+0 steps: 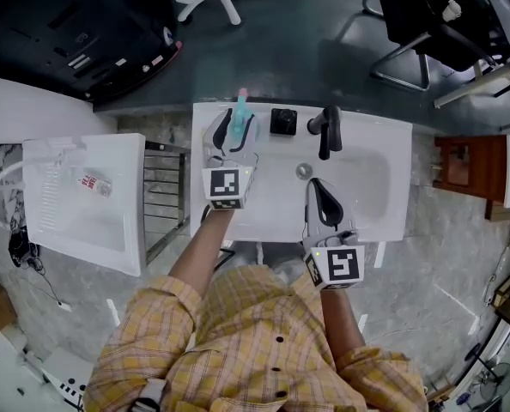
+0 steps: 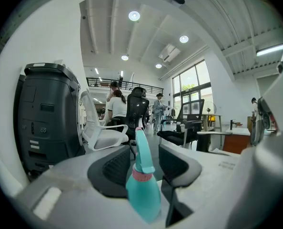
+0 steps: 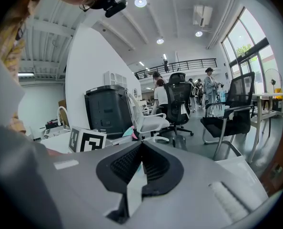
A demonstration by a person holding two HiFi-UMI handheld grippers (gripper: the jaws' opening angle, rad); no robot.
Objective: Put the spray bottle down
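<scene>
A teal spray bottle (image 1: 241,103) with a pink collar stands upright on the back left rim of the white sink (image 1: 384,144). My left gripper (image 1: 239,121) is around it, a jaw on each side. In the left gripper view the spray bottle (image 2: 142,190) stands between the black pads (image 2: 114,168), with a gap showing on either side, so the left gripper (image 2: 145,149) is open. My right gripper (image 1: 318,184) hovers over the front of the basin. Its jaws meet at the tip with nothing between them in the right gripper view, where the right gripper (image 3: 142,149) is shut.
A black faucet (image 1: 328,130) and a small black square holder (image 1: 282,121) sit on the sink's back rim, right of the bottle. The drain (image 1: 303,171) lies in the basin. A second white sink (image 1: 83,204) and a metal rack (image 1: 165,196) stand at left.
</scene>
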